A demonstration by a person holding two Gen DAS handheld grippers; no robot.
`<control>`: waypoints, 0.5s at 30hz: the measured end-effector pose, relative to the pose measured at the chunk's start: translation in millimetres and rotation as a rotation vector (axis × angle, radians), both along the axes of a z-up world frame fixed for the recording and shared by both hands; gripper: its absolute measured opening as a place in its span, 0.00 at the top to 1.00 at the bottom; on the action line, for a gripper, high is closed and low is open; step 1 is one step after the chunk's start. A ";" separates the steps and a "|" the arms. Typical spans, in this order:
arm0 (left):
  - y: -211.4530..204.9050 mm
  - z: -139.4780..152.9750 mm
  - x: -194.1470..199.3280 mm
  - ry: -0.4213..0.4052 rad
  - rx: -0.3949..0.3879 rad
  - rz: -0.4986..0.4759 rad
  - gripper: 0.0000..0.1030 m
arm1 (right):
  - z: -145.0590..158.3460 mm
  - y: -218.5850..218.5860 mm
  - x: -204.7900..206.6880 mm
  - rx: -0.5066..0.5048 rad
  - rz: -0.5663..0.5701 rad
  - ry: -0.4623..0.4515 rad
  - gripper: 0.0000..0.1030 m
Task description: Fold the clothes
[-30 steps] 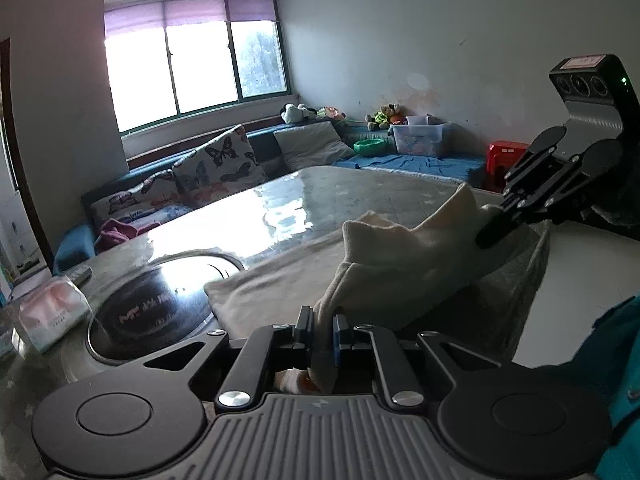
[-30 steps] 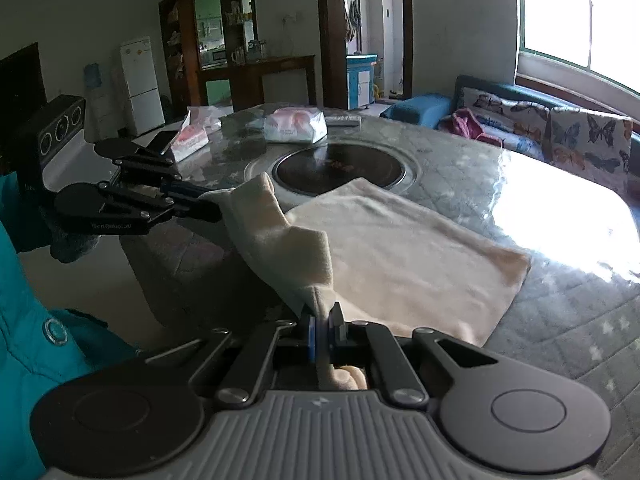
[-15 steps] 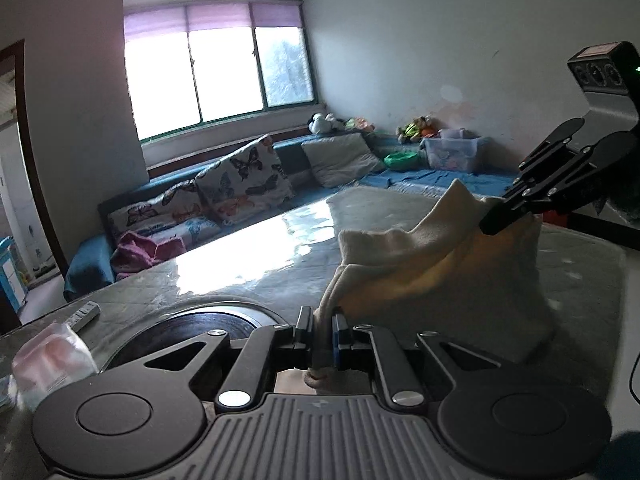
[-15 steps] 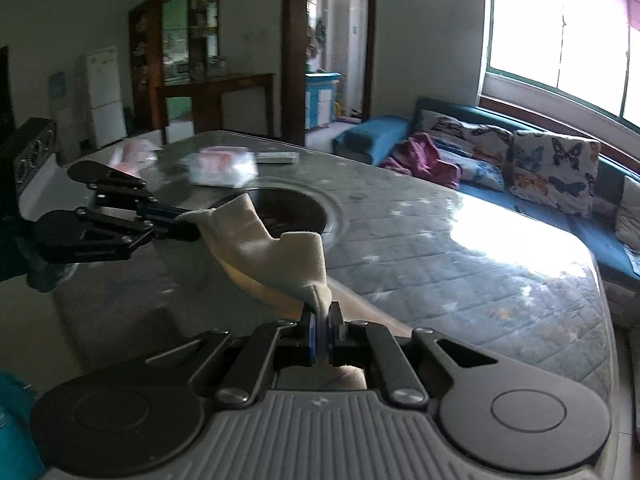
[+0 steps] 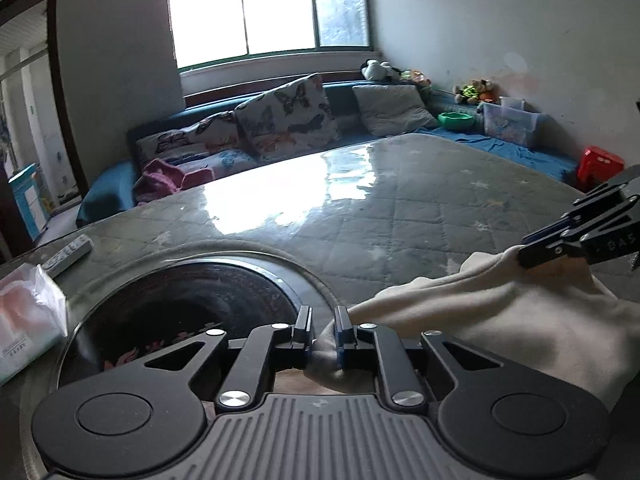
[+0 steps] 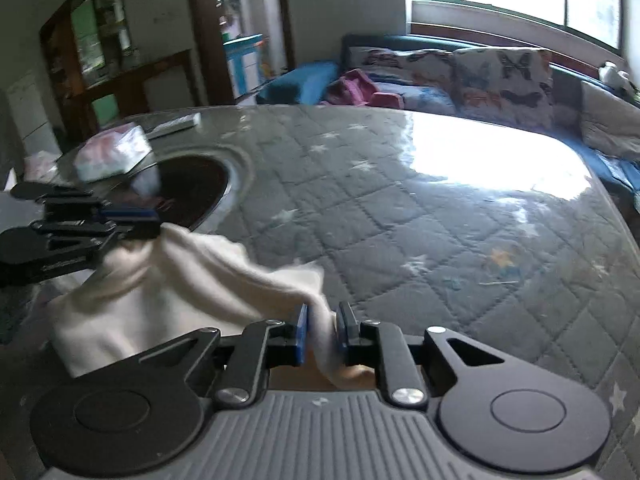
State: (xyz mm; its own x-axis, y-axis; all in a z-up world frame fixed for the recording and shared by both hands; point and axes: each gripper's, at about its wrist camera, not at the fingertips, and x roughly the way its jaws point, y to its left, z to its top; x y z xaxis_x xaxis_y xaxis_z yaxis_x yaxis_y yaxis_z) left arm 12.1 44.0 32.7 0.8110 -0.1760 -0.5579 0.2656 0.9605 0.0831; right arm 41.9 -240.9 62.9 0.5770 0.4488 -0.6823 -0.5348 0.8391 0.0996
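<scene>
Here, two claws (image 5: 323, 332) (image 6: 323, 332); one cloth (image 5: 500, 320)

I work in a home living room: a blue sofa (image 5: 120, 184) with butterfly cushions (image 5: 288, 116) under a wide window (image 5: 268, 4), soft toys (image 5: 378, 69) along the wall, a quilted table (image 6: 400, 208), a wooden cabinet (image 6: 100, 40) behind.

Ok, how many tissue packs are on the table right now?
2. One pack sits beside the dark round inset, near the remote; the other pack, blurred, lies further left. Others may be out of view.
</scene>
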 end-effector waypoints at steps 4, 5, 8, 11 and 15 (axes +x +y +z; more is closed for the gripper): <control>-2.6 16.1 -8.2 -0.026 -0.027 -0.008 0.86 | 16.3 -3.9 -9.1 0.045 0.004 -0.041 0.84; -5.2 19.9 -8.2 -0.027 -0.044 -0.025 0.86 | 19.5 -0.7 -10.7 0.053 0.015 -0.043 0.84; -16.9 23.5 -5.5 -0.010 -0.079 -0.076 0.86 | 18.5 13.3 -8.6 0.063 0.049 -0.027 0.84; -28.5 19.8 3.5 0.024 -0.096 -0.104 0.86 | 10.2 27.2 -4.1 0.066 0.055 -0.005 0.84; -41.1 5.2 18.6 0.068 -0.068 -0.108 0.86 | -2.7 38.7 2.7 0.060 0.043 0.017 0.84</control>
State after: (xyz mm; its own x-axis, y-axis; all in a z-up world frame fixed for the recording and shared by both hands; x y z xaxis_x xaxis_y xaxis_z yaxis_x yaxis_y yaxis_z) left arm 30.7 2.8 37.9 0.7464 -0.2989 -0.5945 0.3702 0.9290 -0.0023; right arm 44.6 -202.1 60.2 0.5450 0.5133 -0.6630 -0.5677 0.8078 0.1588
